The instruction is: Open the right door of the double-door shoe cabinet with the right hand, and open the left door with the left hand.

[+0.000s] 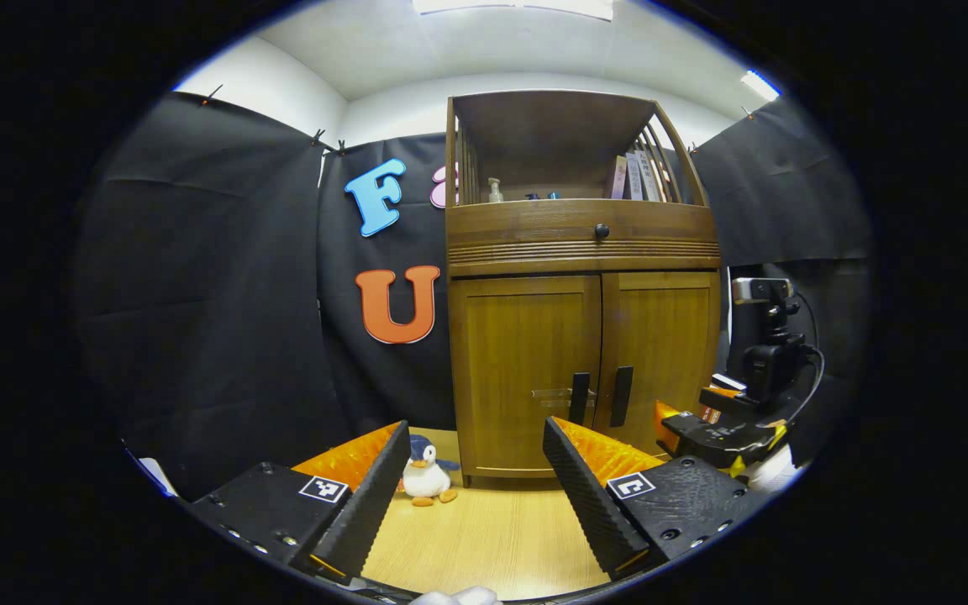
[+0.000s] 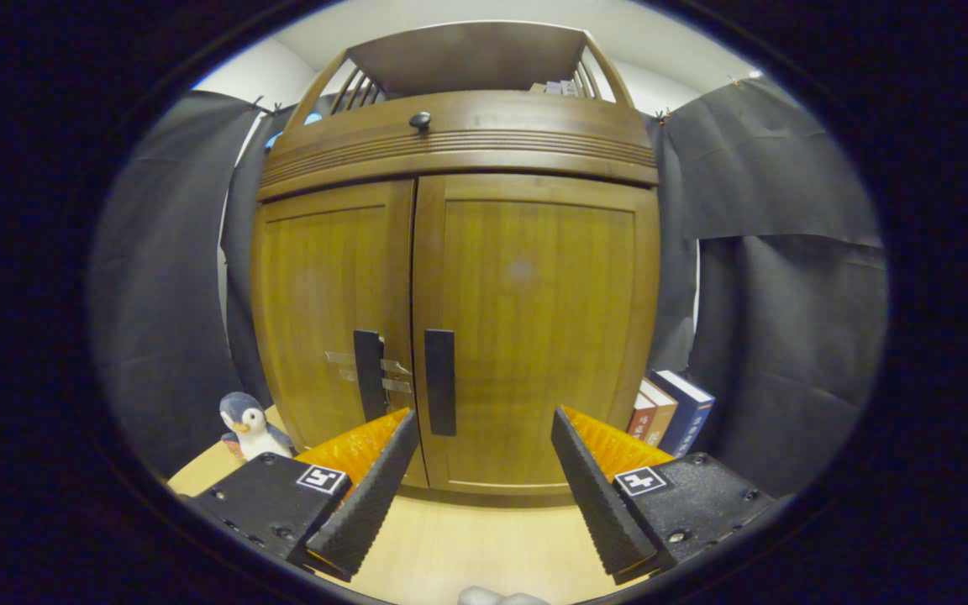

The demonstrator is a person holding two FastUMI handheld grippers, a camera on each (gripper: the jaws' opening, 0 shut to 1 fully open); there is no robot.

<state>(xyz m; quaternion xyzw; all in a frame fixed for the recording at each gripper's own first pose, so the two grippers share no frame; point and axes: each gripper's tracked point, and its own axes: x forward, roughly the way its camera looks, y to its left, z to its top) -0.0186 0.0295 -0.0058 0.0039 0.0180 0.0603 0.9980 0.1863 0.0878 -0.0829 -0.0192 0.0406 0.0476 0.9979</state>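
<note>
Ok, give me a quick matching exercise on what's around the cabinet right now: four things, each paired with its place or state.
Things:
1. penguin toy
2. right door
3. upright books
4. round knob

Places or states:
A. shut, with its vertical handle untouched
B. on the floor at the cabinet's left corner
C. on the drawer front above the doors
D. on the floor at the cabinet's right side

Pairs: 1-B, 2-A, 3-D, 4-C
</note>
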